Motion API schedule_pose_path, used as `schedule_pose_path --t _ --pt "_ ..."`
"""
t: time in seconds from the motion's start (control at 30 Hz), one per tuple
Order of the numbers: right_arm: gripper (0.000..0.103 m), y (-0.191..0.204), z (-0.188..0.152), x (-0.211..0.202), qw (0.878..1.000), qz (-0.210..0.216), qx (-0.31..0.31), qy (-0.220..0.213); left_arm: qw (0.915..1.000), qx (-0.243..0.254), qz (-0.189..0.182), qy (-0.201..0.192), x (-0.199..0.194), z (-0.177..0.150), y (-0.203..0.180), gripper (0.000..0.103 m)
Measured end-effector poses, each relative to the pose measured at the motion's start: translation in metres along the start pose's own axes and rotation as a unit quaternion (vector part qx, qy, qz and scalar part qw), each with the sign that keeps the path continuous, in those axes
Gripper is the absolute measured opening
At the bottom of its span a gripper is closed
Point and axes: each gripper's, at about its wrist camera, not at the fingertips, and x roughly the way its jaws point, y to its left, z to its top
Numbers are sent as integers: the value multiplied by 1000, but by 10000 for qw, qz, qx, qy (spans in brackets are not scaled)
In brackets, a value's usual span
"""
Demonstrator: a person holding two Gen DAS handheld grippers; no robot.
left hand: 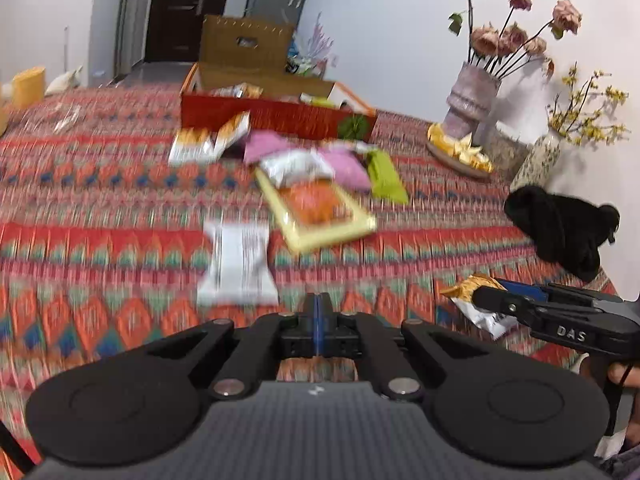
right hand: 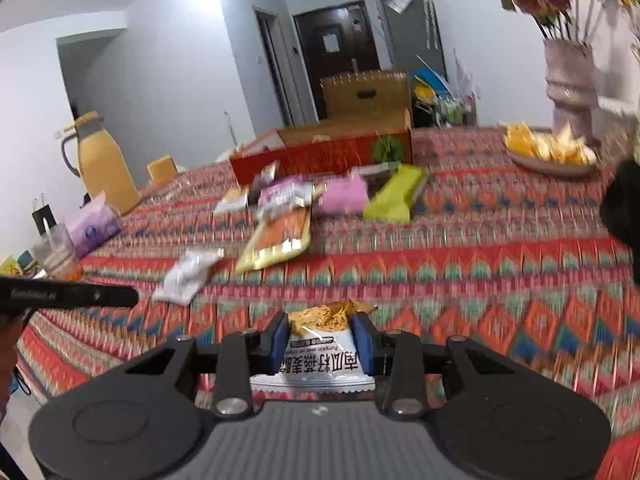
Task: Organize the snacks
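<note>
The right gripper (right hand: 324,334) is clamped on a white snack packet with a gold top (right hand: 320,344), blue pads pressing its sides. The left gripper (left hand: 318,308) is closed with nothing between its fingers. Just ahead of the left gripper lies a white snack wrapper (left hand: 236,264) on the patterned tablecloth (left hand: 100,200). Beyond it sits a yellow-edged orange packet (left hand: 320,212), then pink packets (left hand: 348,164) and a green packet (left hand: 386,178). Farthest ahead stands an open red cardboard box (left hand: 276,114).
</note>
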Motion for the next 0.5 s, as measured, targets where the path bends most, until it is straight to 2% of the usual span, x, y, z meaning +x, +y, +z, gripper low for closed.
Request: schedule_pose_path --t 0.13,0.27,0.5 --pt "34 -10 44 12 9994 219 -236 -86 9995 174 -270 -14 19 54 8 1" --pt "34 -25 101 37 9984 466 -318 -68 9983 312 -453 187 62 117 19 1" --pt "34 -45 204 128 9970 705 -247 221 9974 132 -541 465 155 228 49 1"
